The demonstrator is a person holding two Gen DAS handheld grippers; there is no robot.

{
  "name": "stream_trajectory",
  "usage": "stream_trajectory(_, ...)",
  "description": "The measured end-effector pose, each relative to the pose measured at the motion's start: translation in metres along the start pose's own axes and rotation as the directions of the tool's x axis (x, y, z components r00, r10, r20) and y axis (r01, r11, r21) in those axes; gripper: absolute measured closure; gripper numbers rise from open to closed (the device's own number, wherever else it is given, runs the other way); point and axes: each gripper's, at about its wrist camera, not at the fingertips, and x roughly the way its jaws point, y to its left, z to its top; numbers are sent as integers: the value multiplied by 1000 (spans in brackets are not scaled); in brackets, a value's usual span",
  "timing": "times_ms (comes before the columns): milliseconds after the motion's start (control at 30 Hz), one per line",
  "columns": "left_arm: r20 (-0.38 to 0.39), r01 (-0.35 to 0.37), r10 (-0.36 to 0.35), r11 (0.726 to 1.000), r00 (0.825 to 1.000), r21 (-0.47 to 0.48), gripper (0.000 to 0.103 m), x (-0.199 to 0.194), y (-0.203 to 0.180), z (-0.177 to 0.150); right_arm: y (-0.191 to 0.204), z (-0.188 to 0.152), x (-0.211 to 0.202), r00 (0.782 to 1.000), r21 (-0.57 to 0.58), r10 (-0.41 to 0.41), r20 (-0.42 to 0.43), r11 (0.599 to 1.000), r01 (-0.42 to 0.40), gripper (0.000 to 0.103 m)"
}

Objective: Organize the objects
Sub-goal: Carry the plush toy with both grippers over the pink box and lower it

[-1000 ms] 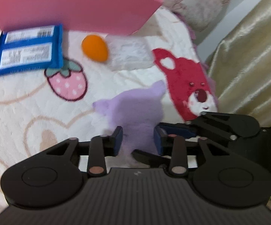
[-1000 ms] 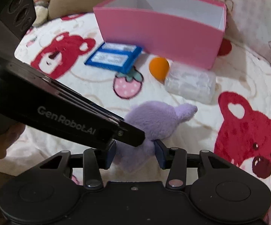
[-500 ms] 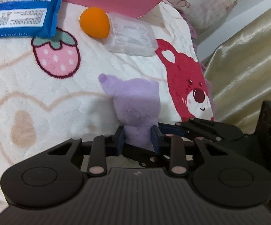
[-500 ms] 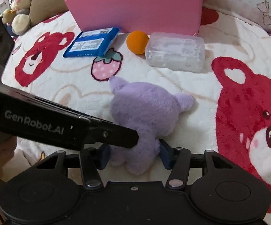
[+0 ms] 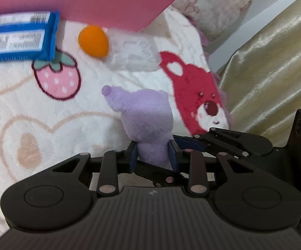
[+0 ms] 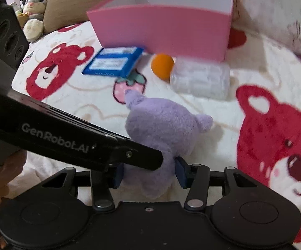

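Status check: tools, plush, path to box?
Left tool shut on purple plush. Right tool also clamps it. Pink box ahead, nothing blocking.

Left wrist view looks forward and steeply down over its own gripper (image 5: 153,156), close above the blanket (image 5: 25,108), right gripper entering lower right. Right wrist view does likewise, left gripper crossing from the left edge. Both share the purple plush (image 5: 146,116), centre frame, and the pink box (image 6: 163,31) at top.
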Motion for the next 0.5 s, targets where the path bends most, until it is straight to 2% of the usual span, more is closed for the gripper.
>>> stream_trajectory(133, 23, 4, -4, 1000, 1000, 27, 73, -26, -12, 9, 10, 13, -23, 999, -14, -13, 43, 1000, 14, 49)
stream_trajectory(500, 13, -16, 14, 992, 1000, 126, 73, -78, -48, 34, 40, 41, -71, 992, -95, -60, 108, 993, 71, 49)
